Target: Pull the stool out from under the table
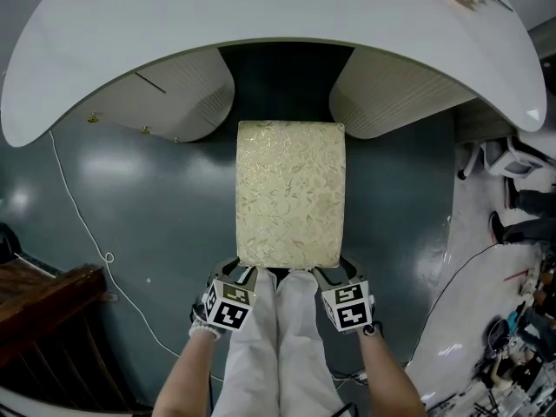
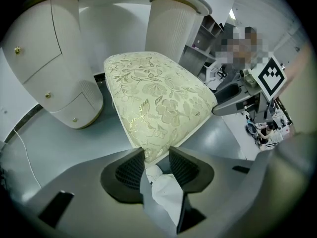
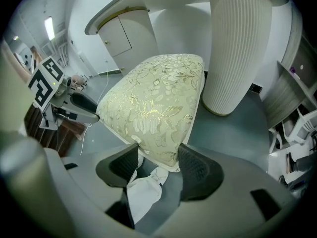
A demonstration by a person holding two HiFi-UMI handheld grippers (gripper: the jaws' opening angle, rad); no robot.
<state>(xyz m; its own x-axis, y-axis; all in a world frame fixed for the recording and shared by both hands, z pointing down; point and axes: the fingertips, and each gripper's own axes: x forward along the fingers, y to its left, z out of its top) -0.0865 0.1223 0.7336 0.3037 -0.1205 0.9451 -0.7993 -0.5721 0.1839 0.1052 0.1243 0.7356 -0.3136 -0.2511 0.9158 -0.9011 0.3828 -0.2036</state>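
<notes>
Floor (image 1: 148,198): grey and smooth, so I judged the legs would slide rather than need lifting.
Table (image 1: 261,7): its white top overhung the far side and carried flowers at one corner. I wanted no knock against it.
Pedestals (image 1: 182,94): two ribbed white columns stood either side of a dark gap, which made a channel that only allowed a straight pull towards me.
Stool (image 1: 291,194): the gold floral seat stood on the open floor and square to the table. Its far end was level with the fronts of the pedestals and the rest was already clear – the pull looked nearly done.
Legs (image 1: 278,346): in white trousers, touching the near edge of the seat, so little room remained for drawing it back.
Left gripper (image 2: 157,155): its pads were pinching the seat's near-left corner, where the padded edge gave something to bite.
Right gripper (image 3: 159,155): it was clamped on the near-right corner in the same way – one claw per corner kept the seat from twisting as it came.
</notes>
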